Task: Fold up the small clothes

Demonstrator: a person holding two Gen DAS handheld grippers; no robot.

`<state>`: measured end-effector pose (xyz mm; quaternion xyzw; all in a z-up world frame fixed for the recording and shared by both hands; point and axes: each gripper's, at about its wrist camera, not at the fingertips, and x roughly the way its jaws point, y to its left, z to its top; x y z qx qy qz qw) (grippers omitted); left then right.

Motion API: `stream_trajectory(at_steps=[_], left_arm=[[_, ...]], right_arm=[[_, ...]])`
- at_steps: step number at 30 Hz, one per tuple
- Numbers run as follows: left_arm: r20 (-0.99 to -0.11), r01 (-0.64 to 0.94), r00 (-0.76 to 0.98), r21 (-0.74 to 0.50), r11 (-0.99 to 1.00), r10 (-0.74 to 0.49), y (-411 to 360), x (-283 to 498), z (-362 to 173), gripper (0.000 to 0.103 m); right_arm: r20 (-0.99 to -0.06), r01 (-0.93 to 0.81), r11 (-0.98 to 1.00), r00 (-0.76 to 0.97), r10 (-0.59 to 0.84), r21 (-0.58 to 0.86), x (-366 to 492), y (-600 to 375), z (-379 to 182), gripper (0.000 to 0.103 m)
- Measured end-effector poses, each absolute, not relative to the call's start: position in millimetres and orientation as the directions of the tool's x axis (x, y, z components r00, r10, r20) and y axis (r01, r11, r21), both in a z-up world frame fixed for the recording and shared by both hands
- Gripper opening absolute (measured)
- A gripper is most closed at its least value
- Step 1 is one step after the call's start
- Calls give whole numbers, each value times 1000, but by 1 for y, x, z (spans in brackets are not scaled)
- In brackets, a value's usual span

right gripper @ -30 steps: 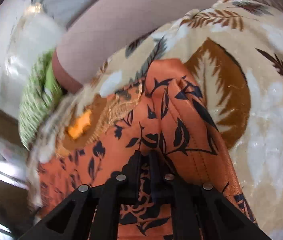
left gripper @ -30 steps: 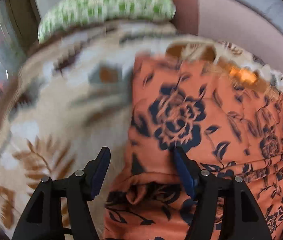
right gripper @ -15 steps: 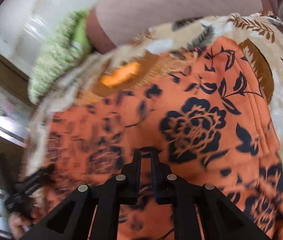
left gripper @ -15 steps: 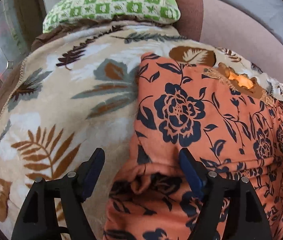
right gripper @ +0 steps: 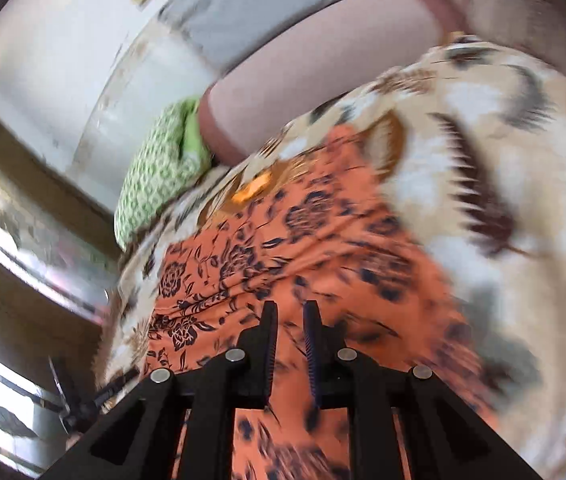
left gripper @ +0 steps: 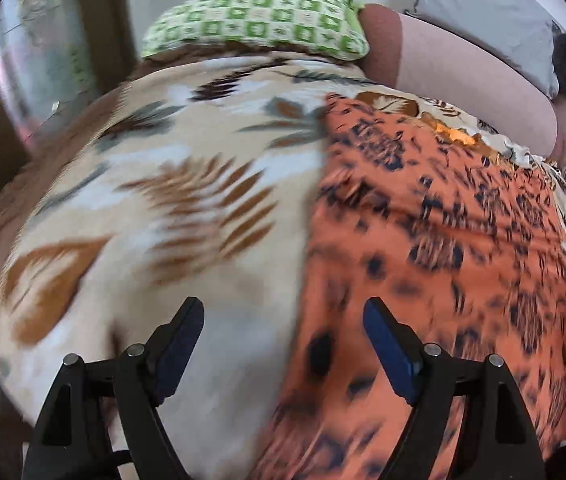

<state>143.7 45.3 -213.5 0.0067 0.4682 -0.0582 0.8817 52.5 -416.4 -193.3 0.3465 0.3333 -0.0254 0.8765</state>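
An orange garment with dark blue flowers (left gripper: pixel 443 248) lies spread on a beige leaf-print blanket (left gripper: pixel 163 200). My left gripper (left gripper: pixel 283 320) is open and empty, held above the garment's left edge; its right finger is over the cloth, its left finger over the blanket. In the right wrist view the garment (right gripper: pixel 283 240) lies flat below my right gripper (right gripper: pixel 291 312). Its jaws stand a narrow gap apart with no cloth between them. Both views are blurred by motion.
A green checked pillow (left gripper: pixel 255 20) lies at the bed's head, also in the right wrist view (right gripper: pixel 159 172). A pink bolster (left gripper: pixel 463 72) and a grey pillow (left gripper: pixel 483 12) lie behind the garment. A wood-framed window (right gripper: pixel 23 240) is at left.
My right gripper has let go of the garment and opened slightly; the cloth now lies flat. My left gripper has lifted and drawn back from the bunched fold, staying open.
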Motion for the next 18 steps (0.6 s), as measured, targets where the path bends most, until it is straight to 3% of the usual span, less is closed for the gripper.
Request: stream_trajectory(at_steps=[1, 3, 4, 12, 17, 18], left_arm=[[-829, 107, 550, -53, 993, -103, 52, 135, -213, 82], [-846, 115, 517, -84, 990, -132, 68, 114, -215, 82], [-853, 123, 503, -92, 988, -142, 71, 108, -217, 82], [-900, 147, 357, -211, 966, -251, 93, 76, -237, 82], [-900, 115, 298, -296, 948, -317, 96, 76, -237, 81], [-900, 116, 298, -296, 948, -317, 96, 76, -236, 73]], right_arm=[[-602, 295, 747, 780, 172, 596, 33, -423, -190, 24], [-604, 309, 721, 775, 186, 620, 4, -430, -185, 57], [-605, 320, 702, 772, 196, 636, -9, -433, -186, 82], [-728, 392, 704, 635, 260, 593, -60, -449, -216, 83], [-665, 389, 598, 659, 351, 701, -62, -471, -241, 81], [-661, 387, 591, 659, 360, 708, -62, -471, -244, 81]])
